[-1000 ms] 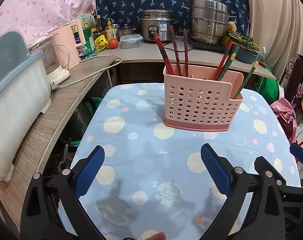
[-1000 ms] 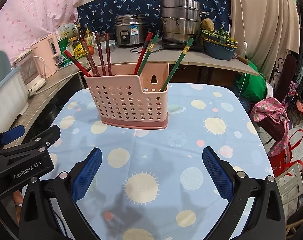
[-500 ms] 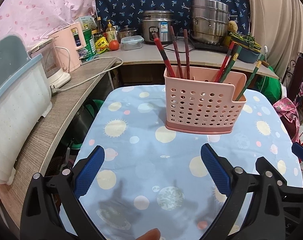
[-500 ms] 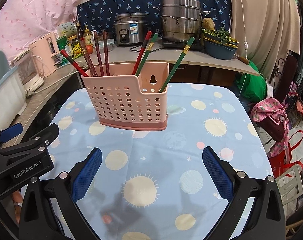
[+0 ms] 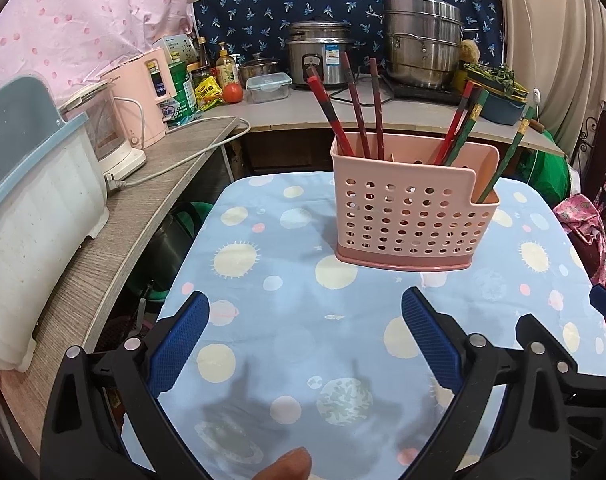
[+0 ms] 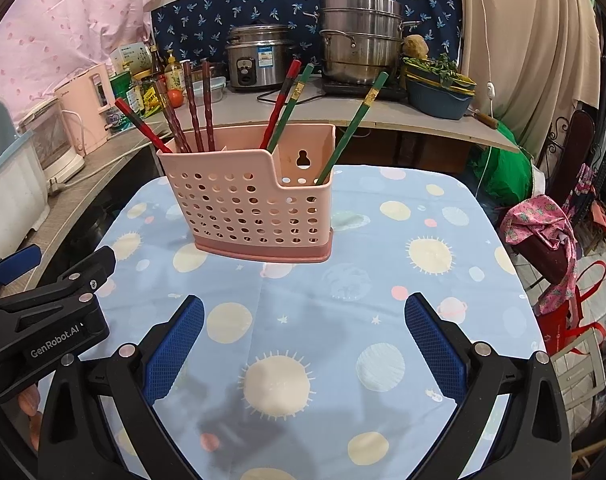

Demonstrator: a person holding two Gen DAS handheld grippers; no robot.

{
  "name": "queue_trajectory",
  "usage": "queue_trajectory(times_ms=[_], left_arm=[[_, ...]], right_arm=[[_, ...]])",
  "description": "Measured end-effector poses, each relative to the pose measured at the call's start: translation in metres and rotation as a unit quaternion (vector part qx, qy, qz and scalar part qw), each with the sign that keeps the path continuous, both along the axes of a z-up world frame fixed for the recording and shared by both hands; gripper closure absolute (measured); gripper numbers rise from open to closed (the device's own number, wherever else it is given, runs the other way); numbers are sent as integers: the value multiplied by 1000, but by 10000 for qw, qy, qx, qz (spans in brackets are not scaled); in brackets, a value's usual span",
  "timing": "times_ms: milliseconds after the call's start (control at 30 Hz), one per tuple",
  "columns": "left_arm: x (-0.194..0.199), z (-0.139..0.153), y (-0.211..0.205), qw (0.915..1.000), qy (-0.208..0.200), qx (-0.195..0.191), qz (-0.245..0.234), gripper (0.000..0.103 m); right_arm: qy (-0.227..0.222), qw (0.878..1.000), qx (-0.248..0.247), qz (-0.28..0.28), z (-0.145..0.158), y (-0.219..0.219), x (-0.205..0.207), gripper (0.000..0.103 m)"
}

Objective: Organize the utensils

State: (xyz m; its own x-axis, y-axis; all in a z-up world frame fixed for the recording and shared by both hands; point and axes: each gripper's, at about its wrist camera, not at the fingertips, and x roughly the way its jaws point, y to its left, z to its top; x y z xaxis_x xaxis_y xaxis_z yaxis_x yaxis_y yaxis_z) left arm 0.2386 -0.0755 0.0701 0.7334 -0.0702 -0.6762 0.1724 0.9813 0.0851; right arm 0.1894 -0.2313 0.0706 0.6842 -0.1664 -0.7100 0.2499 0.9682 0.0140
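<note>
While both claws hang wide apart and empty, the risks sit with the rack and its sticks.

Table [image 5: 263, 344]: cloth-covered, carries the rack [image 5: 411, 220] on its far half. Cloth looks loose; a claw dragging low toward the rack could bunch it and shift or tip the rack. Judgement only.

Rack: pink, perforated, upright, divided into compartments. It looks light and is top-heavy with tall sticks, so a sideways pull on any stick could rock it. No claw braces it now.

Chopsticks, all inside the rack, leaning, none on the cloth:
- dark red group [image 5: 357, 108], left compartment of the rack, fanned apart.
- red and green pair [image 5: 461, 120], right of the rack's centre, touching or nearly so; which compartment, cannot tell.
- single green one [image 5: 511, 148], at the rack's low right corner, leaning outward past its rim. Most likely to fall out if the rack is nudged.

Colours appear mixed across the rack, so sorting seems unfinished. Gripping one thin stick may catch its neighbour; sticks may pivot in the pads.

Left claw [image 5: 305, 340]: near side of the rack, well apart from it, jaws spread fully, nothing between them, touching nothing.

Right claw [image 6: 303, 344]: same, near side of the rack, jaws spread fully, empty, above the cloth.
</note>
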Motion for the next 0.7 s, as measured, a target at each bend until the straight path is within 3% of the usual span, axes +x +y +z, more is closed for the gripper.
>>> queue_trajectory(times_ms=[700], left_arm=[[5, -3, -2, 9999, 33, 98, 135, 11]], right_arm=[[15, 10000, -8, 26, -1, 2, 4, 6]])
